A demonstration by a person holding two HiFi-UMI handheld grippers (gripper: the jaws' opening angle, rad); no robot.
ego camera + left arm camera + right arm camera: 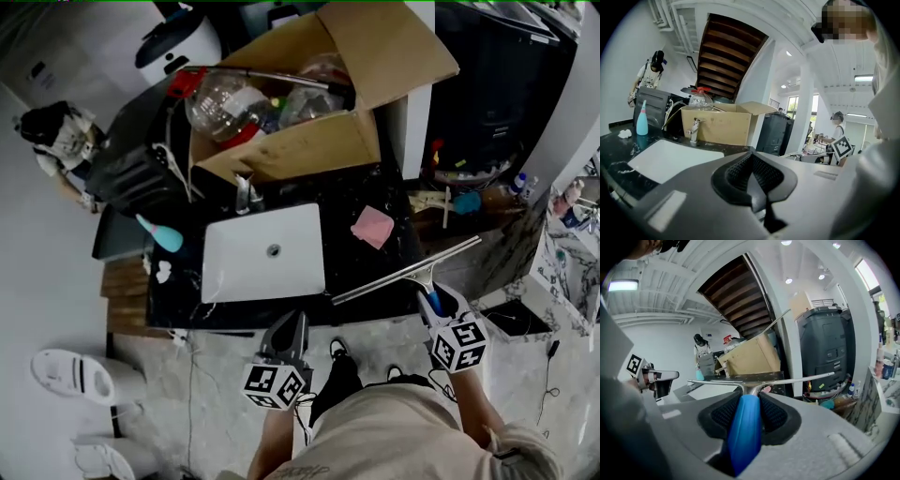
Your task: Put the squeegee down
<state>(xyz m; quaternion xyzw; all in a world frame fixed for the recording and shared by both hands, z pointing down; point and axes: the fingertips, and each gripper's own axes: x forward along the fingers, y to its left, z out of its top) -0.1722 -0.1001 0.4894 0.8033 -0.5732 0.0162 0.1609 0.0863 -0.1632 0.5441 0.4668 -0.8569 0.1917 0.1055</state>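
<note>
The squeegee has a blue handle [746,427] and a long metal blade [759,380]. My right gripper [750,401] is shut on the handle. In the head view the squeegee's blade [405,272] slants over the front right corner of the black counter [347,202], with the right gripper [433,300] just off the counter's edge. My left gripper [292,323] hangs before the counter's front edge, below the white sink [234,267]. Its pads [740,171] meet with nothing between them.
A pink sponge [373,227] lies on the counter right of the sink. A tap [246,195] stands behind the sink, and a teal bottle [161,234] to its left. An open cardboard box [300,145] full of bottles fills the back. A dark bin [825,352] stands right.
</note>
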